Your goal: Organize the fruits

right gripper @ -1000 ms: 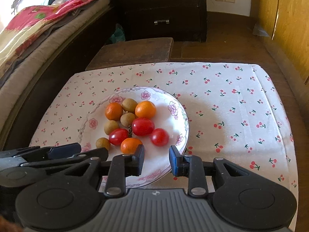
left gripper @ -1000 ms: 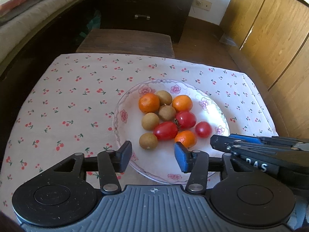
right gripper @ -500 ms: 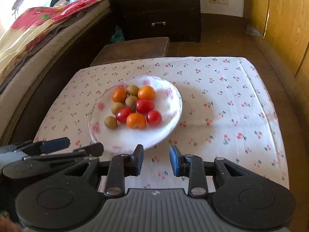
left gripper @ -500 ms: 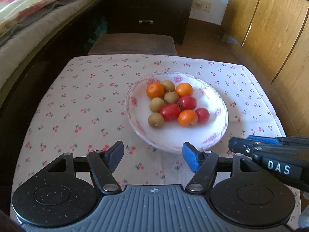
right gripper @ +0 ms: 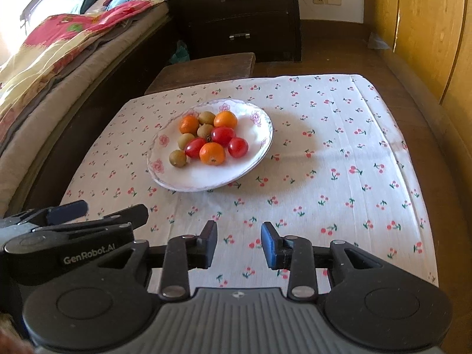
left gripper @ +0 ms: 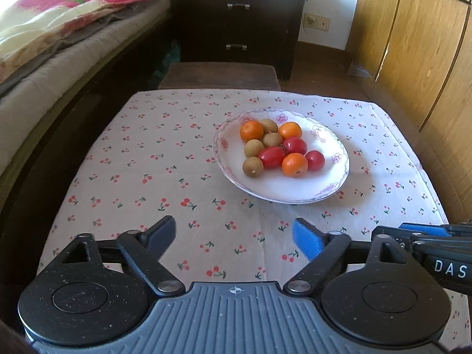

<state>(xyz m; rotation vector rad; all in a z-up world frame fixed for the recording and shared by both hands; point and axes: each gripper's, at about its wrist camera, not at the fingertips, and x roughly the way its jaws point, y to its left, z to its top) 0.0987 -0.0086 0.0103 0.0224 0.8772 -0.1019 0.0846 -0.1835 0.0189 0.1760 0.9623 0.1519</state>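
Observation:
A white flowered plate (left gripper: 333, 188) (right gripper: 253, 165) stands on the cherry-print tablecloth and holds three orange mandarins (left gripper: 294, 164) (right gripper: 212, 153), three red tomatoes (left gripper: 271, 157) (right gripper: 223, 135) and several brown longans (left gripper: 252, 166) (right gripper: 178, 158). My left gripper (left gripper: 234, 234) is open wide and empty, above the cloth near the table's front edge, well short of the plate. My right gripper (right gripper: 238, 243) is open and empty, also near the front edge. Each gripper shows at the side of the other's view.
The tablecloth (left gripper: 165, 177) (right gripper: 354, 162) covers a small table. A dark wooden stool (left gripper: 219, 75) stands behind it. A bed (left gripper: 53, 53) runs along the left, a dark drawer unit (left gripper: 236, 20) at the back, wooden cabinet doors (left gripper: 419, 47) on the right.
Both grippers have pulled back and up from the plate toward the table's front edge. The left jaws have opened wider. The fruits have not moved.

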